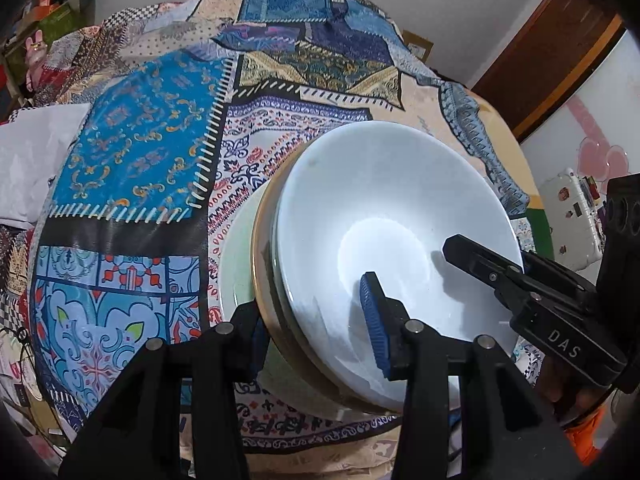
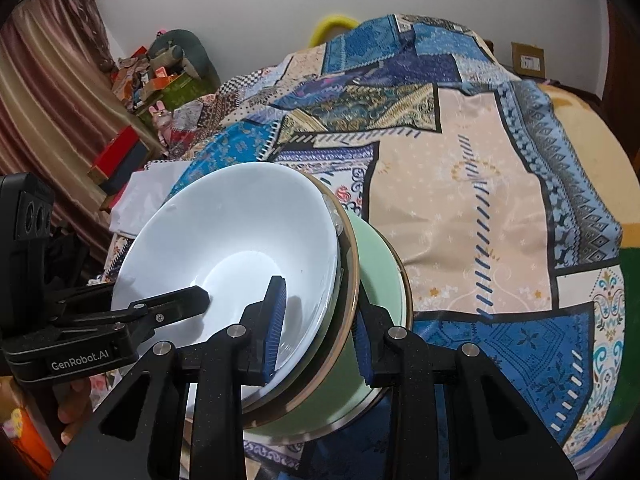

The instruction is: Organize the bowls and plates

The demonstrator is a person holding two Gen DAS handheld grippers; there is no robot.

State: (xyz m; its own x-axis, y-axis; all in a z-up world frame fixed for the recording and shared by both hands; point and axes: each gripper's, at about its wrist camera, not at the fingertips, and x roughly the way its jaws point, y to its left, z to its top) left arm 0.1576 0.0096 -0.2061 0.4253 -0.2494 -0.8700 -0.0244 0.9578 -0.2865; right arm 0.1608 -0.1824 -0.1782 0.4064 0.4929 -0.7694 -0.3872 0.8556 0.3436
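Note:
A stack of dishes stands on the patchwork tablecloth [image 1: 136, 152]: a white bowl [image 1: 384, 216] on top, nested in a bowl with a gold rim [image 1: 262, 276], over a pale green plate [image 1: 236, 276]. My left gripper [image 1: 316, 328] is shut on the stack's near rim, one blue pad [image 1: 372, 320] inside the white bowl. My right gripper [image 2: 320, 328] is shut on the opposite rim of the same stack [image 2: 240, 232], with the green dish [image 2: 380, 280] under its outer finger. Each gripper shows in the other's view.
The tablecloth [image 2: 460, 220] covers the table to the right of the stack. A white folded cloth [image 1: 32, 152] lies at the table's left edge. Boxes and clutter [image 2: 160, 76] stand by the curtain. A white case [image 1: 568, 216] sits beyond the right edge.

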